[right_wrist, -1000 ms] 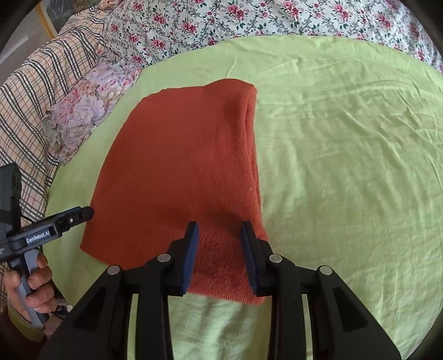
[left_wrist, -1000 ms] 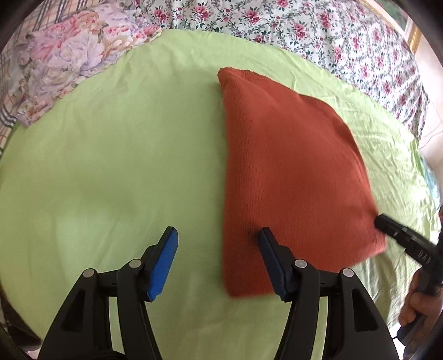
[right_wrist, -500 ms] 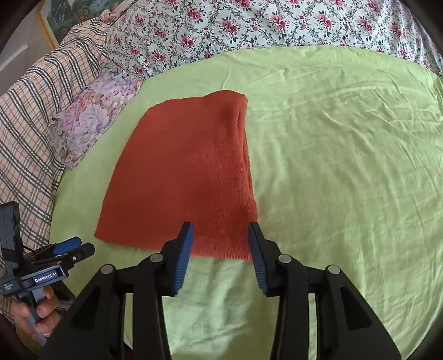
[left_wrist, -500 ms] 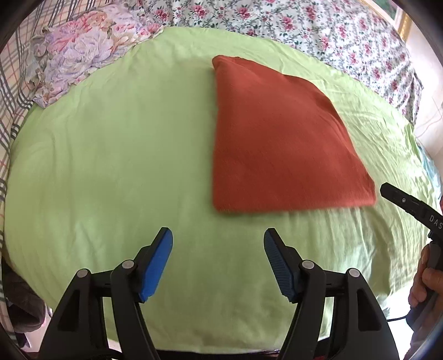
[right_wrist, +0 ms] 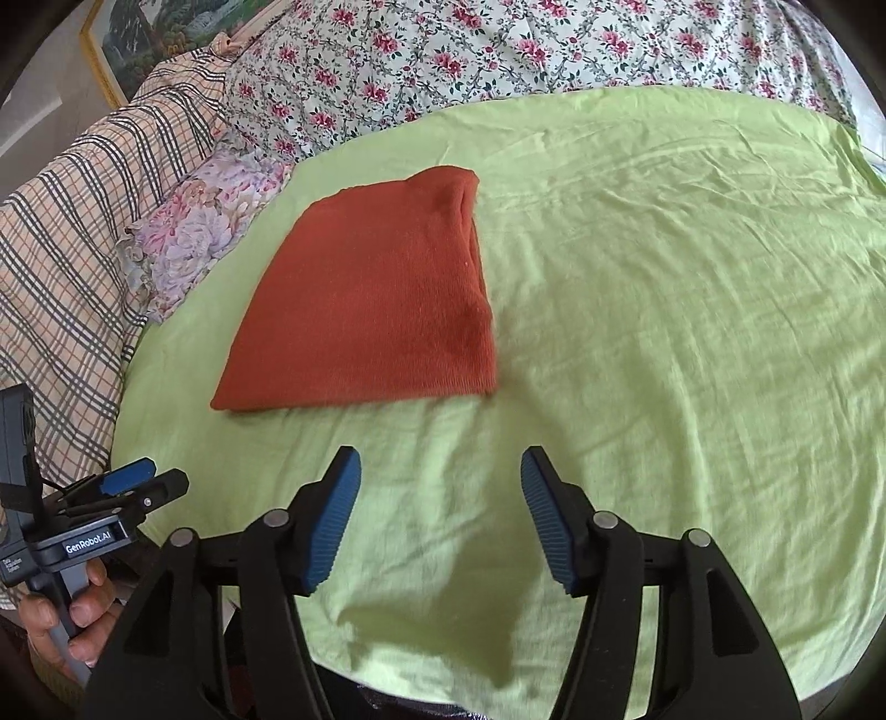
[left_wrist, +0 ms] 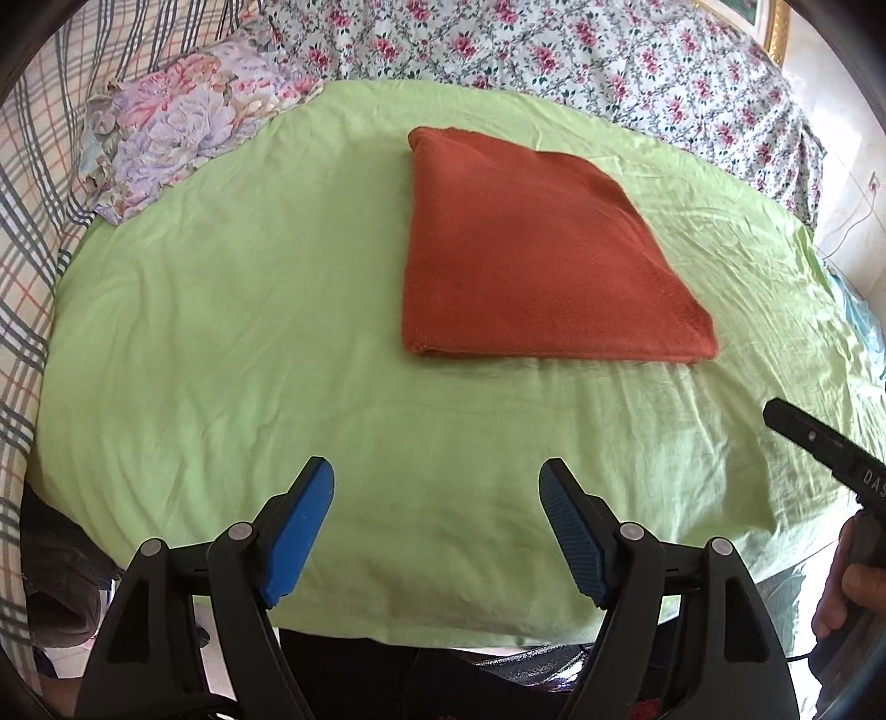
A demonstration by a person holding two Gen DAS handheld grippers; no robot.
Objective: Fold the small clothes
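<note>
The red cloth (left_wrist: pixel 531 249) lies folded flat on the green sheet (left_wrist: pixel 221 332). It sits ahead of both grippers, and neither one touches it.

The left gripper (left_wrist: pixel 437 526) hangs over the near part of the sheet. Its blue pads (left_wrist: pixel 299 531) are spread wide, and its jaws have just been opening. Nothing is between them but bare sheet. The cloth is ahead of this gripper and a bit to its right.

The right gripper (right_wrist: pixel 440 515) also hangs over the near part of the sheet. Its jaws have just been opening too, and they stand apart with nothing in them. The cloth is ahead of it and a bit to its left, with the near edge of the cloth not far past the pads.

A hand (right_wrist: pixel 66 615) holds the left gripper's handle, seen at the left of the right view. Past the sheet lie a flower pillow (left_wrist: pixel 183 122), a flower blanket (right_wrist: pixel 498 50) and a checked blanket (right_wrist: pixel 83 232).
</note>
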